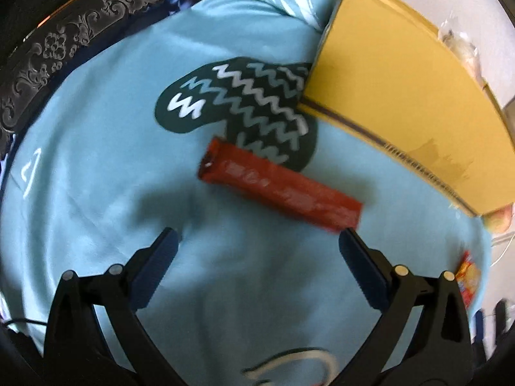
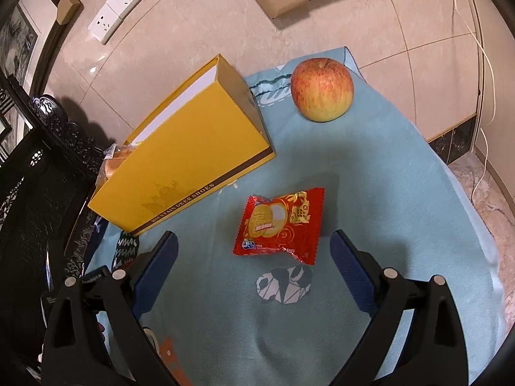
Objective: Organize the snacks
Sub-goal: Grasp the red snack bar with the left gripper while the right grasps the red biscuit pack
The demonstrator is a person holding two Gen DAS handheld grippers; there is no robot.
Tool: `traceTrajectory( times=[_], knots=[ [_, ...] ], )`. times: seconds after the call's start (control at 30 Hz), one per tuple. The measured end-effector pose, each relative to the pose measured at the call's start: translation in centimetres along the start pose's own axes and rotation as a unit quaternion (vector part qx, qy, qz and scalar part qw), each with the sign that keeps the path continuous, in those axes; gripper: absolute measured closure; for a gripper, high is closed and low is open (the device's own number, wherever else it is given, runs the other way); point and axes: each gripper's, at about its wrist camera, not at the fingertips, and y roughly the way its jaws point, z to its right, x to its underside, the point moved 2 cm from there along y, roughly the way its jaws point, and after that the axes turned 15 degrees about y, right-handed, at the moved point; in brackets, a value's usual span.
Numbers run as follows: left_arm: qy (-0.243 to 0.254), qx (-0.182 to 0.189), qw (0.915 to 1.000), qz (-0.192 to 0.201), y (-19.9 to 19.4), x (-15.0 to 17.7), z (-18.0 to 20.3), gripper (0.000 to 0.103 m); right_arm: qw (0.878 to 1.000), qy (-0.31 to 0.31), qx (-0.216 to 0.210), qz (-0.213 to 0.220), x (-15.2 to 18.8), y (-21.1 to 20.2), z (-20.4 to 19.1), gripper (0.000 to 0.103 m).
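Note:
A long red snack bar (image 1: 276,186) lies slanted on the light blue cloth (image 1: 96,160), just beyond my left gripper (image 1: 259,239), which is open and empty; the bar's near end sits close to the right fingertip (image 1: 349,241). A yellow shoe box (image 1: 402,106) stands to the right. In the right wrist view a red biscuit packet (image 2: 280,223) lies flat between and a little ahead of the open fingers of my right gripper (image 2: 254,241). A red-yellow apple (image 2: 322,90) stands further back. The same yellow shoe box (image 2: 186,157) is at the left, with a wrapped bread (image 2: 116,160) behind it.
Dark carved wooden furniture (image 1: 64,41) borders the cloth on the left. A tiled wall with white sockets (image 2: 116,9) rises behind the table. The biscuit packet (image 1: 468,276) shows at the cloth's right edge in the left wrist view. White cables (image 2: 482,64) hang at the right.

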Motion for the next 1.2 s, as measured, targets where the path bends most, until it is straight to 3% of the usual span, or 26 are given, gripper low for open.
traceTrajectory(
  times=[0.13,0.23,0.43,0.67,0.8,0.87,1.07,1.1,1.2],
  knots=[
    [-0.027,0.003,0.9996,-0.011,0.9,-1.5,1.7,0.002,1.0,-0.005,-0.002,0.001,0.1,0.0,-0.3,0.008],
    [-0.041,-0.023,0.9987,-0.019,2.1,-2.3,2.6,0.002,1.0,-0.002,-0.002,-0.001,0.0,0.1,-0.2,0.008],
    [-0.008,-0.037,0.9992,-0.013,1.7,-1.3,3.2,0.004,1.0,0.001,-0.002,-0.005,-0.1,0.1,-0.2,0.007],
    [0.054,0.002,0.9983,-0.024,-0.9,2.7,2.3,0.026,1.0,-0.014,-0.006,-0.008,0.2,-0.4,-0.8,0.007],
    [0.039,0.026,0.9984,-0.033,-1.8,3.3,0.5,0.036,1.0,-0.024,-0.003,-0.011,0.4,-0.2,-1.1,0.006],
    [0.038,0.034,0.998,-0.036,-1.7,2.9,0.3,0.036,0.999,-0.039,0.006,-0.014,0.6,0.1,-1.2,0.006],
    [0.05,0.033,0.998,-0.02,-1.1,1.1,0.9,0.038,0.998,-0.055,0.028,-0.013,0.4,0.7,-0.8,0.006],
    [0.056,0.024,0.9981,-0.013,-1.1,0.9,1.3,0.046,0.998,-0.055,0.035,-0.007,0.2,0.7,-0.6,0.006],
    [0.085,0.006,0.9963,-0.003,-1.1,0.8,2.4,0.054,0.994,-0.084,0.069,-0.013,0.6,1.7,-1.0,0.006]
  ],
)
